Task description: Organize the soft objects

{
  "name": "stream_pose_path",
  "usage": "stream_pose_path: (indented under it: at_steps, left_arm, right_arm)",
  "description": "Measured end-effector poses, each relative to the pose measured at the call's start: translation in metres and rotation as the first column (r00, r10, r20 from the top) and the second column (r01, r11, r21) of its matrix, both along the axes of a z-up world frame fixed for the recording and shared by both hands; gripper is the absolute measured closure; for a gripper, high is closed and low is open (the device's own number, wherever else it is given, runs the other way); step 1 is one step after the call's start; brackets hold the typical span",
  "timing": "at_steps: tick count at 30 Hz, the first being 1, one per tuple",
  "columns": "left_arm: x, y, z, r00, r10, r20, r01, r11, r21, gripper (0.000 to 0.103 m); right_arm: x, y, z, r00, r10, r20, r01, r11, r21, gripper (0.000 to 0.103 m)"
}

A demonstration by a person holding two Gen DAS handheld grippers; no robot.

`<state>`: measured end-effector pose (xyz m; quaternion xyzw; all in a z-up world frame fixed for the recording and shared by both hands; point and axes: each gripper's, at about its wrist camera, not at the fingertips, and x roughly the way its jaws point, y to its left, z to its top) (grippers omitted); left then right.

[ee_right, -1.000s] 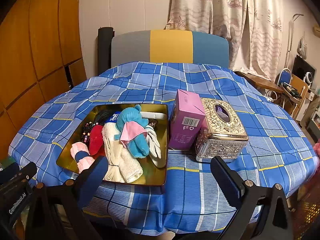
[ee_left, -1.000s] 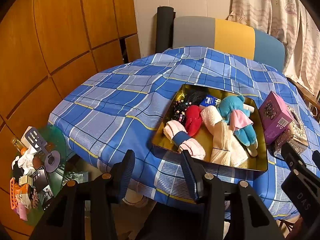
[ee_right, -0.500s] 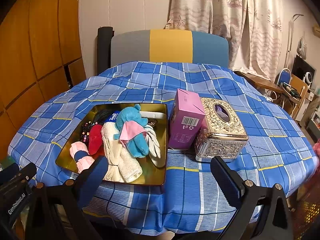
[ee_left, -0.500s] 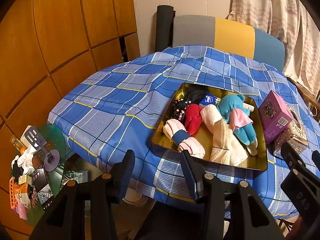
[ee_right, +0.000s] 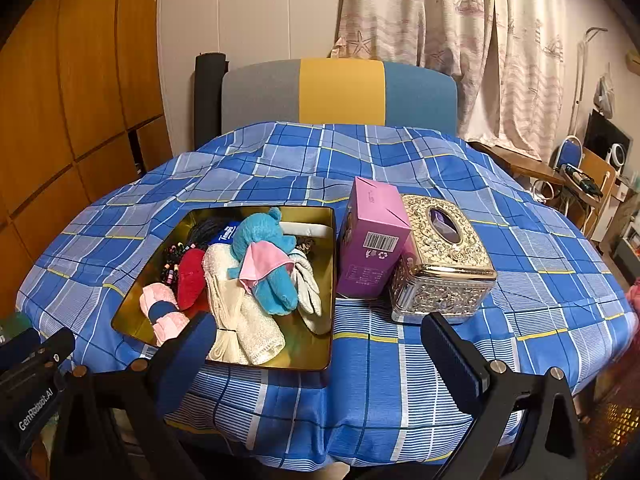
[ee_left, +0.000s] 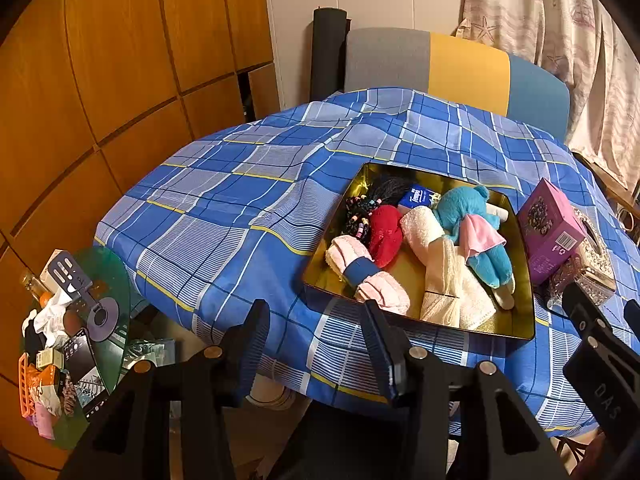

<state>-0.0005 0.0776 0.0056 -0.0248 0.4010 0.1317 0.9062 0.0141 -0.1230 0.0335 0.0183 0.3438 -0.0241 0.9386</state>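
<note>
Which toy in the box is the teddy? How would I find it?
Look in the gold tray on the blue checked tablecloth. The teddy lies on top of the cream towel. It's the only bright turquoise fluffy thing, wearing a pink skirt.

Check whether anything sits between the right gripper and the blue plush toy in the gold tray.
Nothing visible blocks it. The right gripper, jaws open and empty, is at the near table edge. The blue plush toy lies on top of the towels in the gold tray; only the low near rim lies between.
</note>
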Motion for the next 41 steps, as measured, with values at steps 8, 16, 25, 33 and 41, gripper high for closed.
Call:
stream_pose_path:
  at_steps: [8,16,25,33,41]
  left_arm:
    - [0.0,-0.001,0.0,1.0,-0.001,-0.007,0.001,1.0,0.002,0.055]
    - [0.001,-0.001,-0.002,1.0,0.001,-0.012,-0.001,1.0,0.001,0.055]
    - [0.003,0.001,-0.004,1.0,0.003,-0.022,-0.003,1.0,-0.003,0.055]
    - [0.005,0.003,-0.008,0.999,0.012,-0.038,-0.012,1.0,-0.008,0.055]
    - [0.007,0.004,-0.011,0.999,0.009,-0.05,-0.009,1.0,-0.015,0.055]
  right_arm:
    - [0.0,0.0,0.0,1.0,-0.001,-0.002,0.001,1.0,0.001,0.0]
    - [0.001,0.0,-0.001,1.0,-0.001,-0.003,0.001,1.0,0.002,0.0]
    - [0.001,-0.001,-0.002,1.0,-0.003,-0.007,0.003,1.0,0.002,0.0]
    - [0.002,0.0,-0.003,1.0,-0.004,-0.012,0.004,1.0,0.0,0.0]
    - [0.004,0.0,-0.005,1.0,-0.005,-0.022,0.005,1.0,0.006,0.0]
